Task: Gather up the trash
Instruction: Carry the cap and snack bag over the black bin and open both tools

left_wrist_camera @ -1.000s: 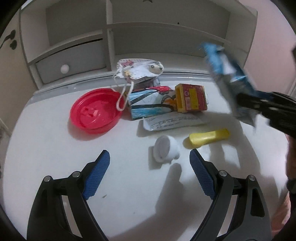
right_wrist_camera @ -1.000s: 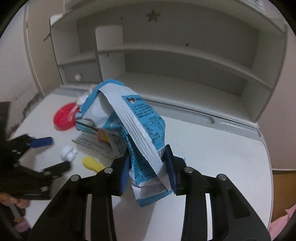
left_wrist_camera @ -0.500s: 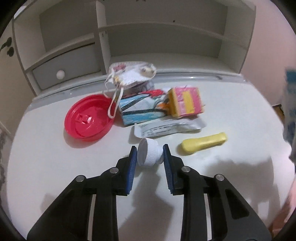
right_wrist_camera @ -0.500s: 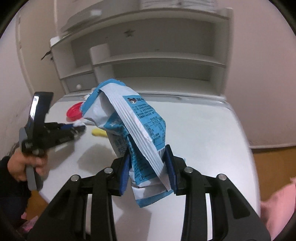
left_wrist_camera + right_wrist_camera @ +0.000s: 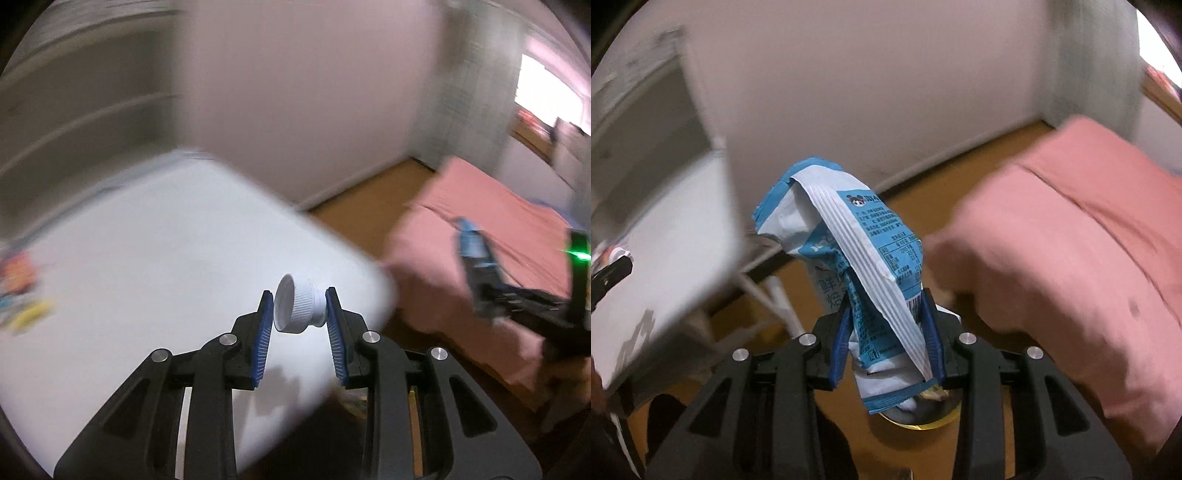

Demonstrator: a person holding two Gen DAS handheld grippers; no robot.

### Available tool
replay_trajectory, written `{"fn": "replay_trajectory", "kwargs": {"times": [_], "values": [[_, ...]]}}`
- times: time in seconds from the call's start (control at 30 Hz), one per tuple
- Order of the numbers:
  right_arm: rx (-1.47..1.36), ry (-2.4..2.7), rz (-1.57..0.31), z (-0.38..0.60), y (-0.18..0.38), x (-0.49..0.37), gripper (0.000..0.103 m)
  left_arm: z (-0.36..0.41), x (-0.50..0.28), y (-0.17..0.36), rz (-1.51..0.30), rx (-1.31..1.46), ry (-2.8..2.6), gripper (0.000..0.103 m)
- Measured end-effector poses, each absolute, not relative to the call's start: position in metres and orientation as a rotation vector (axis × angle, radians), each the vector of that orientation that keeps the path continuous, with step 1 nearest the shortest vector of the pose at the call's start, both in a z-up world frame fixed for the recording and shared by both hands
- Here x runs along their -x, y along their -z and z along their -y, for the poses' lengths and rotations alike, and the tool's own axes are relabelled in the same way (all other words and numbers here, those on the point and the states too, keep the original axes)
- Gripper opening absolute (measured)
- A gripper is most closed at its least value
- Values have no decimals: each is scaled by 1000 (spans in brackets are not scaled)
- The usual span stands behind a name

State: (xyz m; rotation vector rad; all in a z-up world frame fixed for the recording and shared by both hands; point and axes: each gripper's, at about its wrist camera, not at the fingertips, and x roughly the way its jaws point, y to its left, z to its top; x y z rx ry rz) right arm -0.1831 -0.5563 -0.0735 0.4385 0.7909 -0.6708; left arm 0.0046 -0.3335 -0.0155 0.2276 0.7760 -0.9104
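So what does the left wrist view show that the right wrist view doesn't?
Only the left wrist view shows the white cap pinched between the left gripper fingers. Only the right wrist view shows the wrapper's printed side and a gold-rimmed round thing on the floor below it. Both show the table, the pink bedding, and the right gripper holding the blue wrapper.

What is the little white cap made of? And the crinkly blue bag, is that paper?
The white cap looks like hard matte plastic: it keeps its round shape between the blue pads and has fine moulded ridges around its side. The blue bag looks like thin plastic film rather than paper, though that is a guess: it is smooth, printed, creased into sharp folds and has a ribbed sealed edge.
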Motion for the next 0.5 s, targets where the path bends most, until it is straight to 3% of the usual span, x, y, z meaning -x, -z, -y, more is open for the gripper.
{"fn": "replay_trajectory", "kwargs": {"times": [0.27,0.5], "values": [[-579,792,-873,612,142,234,35,486,96,108,-842,-405,1210,28],[-684,791,-1007,635,192,241,35,544,112,202,-1013,-510,1213,28]]}}
